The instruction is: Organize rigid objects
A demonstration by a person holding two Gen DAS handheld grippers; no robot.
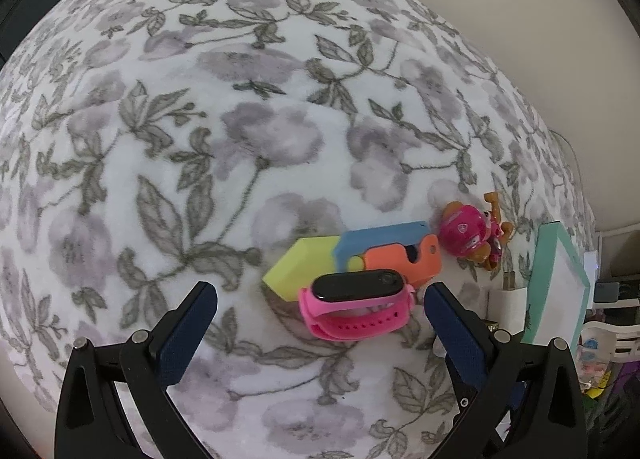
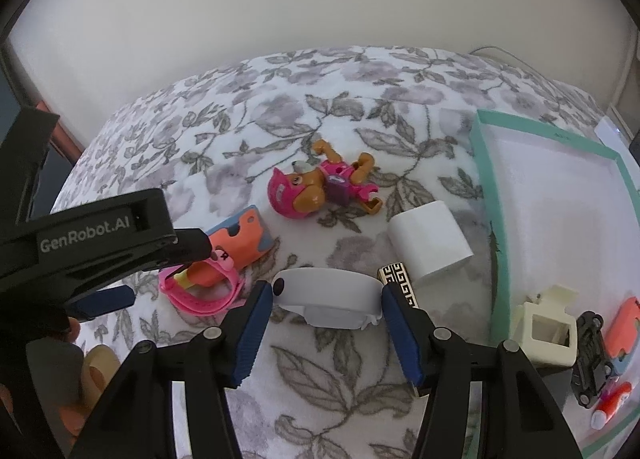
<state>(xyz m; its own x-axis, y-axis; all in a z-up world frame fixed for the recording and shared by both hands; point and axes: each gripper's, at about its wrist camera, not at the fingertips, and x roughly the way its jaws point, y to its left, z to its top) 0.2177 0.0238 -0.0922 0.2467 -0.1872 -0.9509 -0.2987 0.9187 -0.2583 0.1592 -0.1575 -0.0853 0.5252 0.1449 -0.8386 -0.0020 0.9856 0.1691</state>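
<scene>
Pinching white band (image 2: 326, 295) by its ends with right gripper (image 2: 326, 299): light, springy, slippery; left gripper (image 1: 320, 299) gaping over pink watch (image 1: 356, 303) at six o'clock.

Left tongs (image 1: 320, 299) spread wide over pink watch (image 1: 356, 305), floral blanket (image 1: 200, 119)

- A bed under a white blanket (image 1: 248, 71) printed with grey flowers and leaves carries everything
- A pink watch (image 1: 354, 305) lies against a yellow, blue and orange block toy (image 1: 352, 255)
- A pink-helmeted pup figure (image 2: 320, 187) lies on its back, apart from the others
- A white box (image 2: 430, 243) sits beside a gold-patterned black bar (image 2: 398, 283)
- A white wristband (image 2: 332, 295) lies nearest
- A mint-rimmed tray (image 2: 486, 163) rests at the right edge
</scene>
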